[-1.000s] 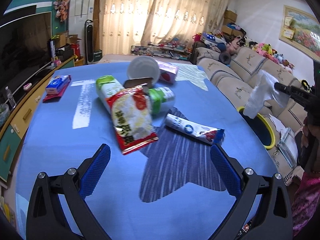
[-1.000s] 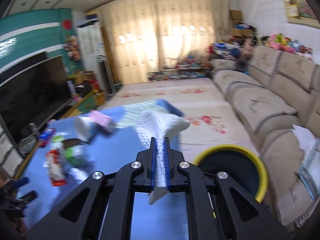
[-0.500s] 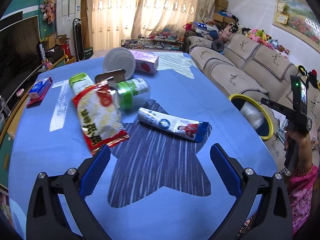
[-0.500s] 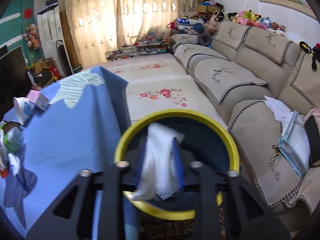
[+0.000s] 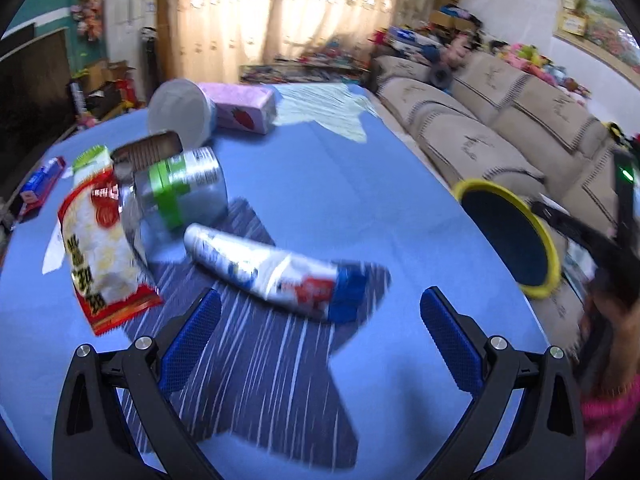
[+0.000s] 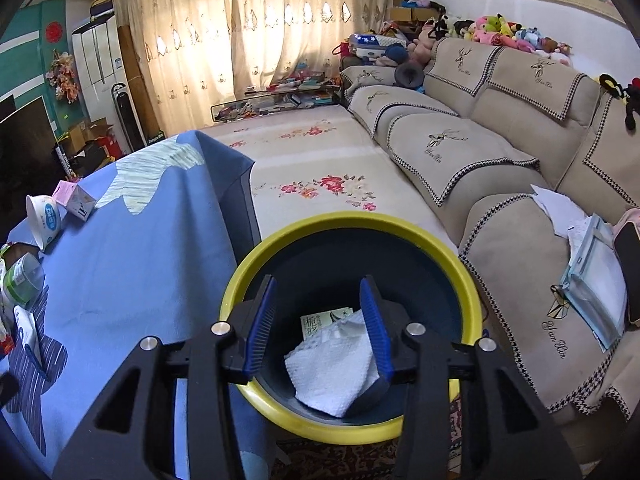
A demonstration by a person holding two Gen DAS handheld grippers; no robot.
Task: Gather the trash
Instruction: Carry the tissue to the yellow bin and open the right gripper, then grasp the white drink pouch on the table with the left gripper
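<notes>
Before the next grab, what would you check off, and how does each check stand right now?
1. White paper towel inside yellow-rimmed dark bin: ok.
2. Right gripper open, its jaws just opened: ok.
3. Towel clear of the right gripper's blue pads: cannot tell, it lies beside one.
4. Left gripper open and empty: ok.
5. White, red and blue wrapper tube ahead between the left jaws, on blue tablecloth: ok.
6. Left view sharp: not ok, blurred.

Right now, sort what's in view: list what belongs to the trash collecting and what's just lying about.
Job:
- round yellow-rimmed dark bin
- white paper towel inside it
- white tube with blue end
- red-and-white snack bag
- green-banded clear jar
- white paper cup
- pink carton

Lying about:
- beige sofa
- plush toys
- cream curtains
</notes>
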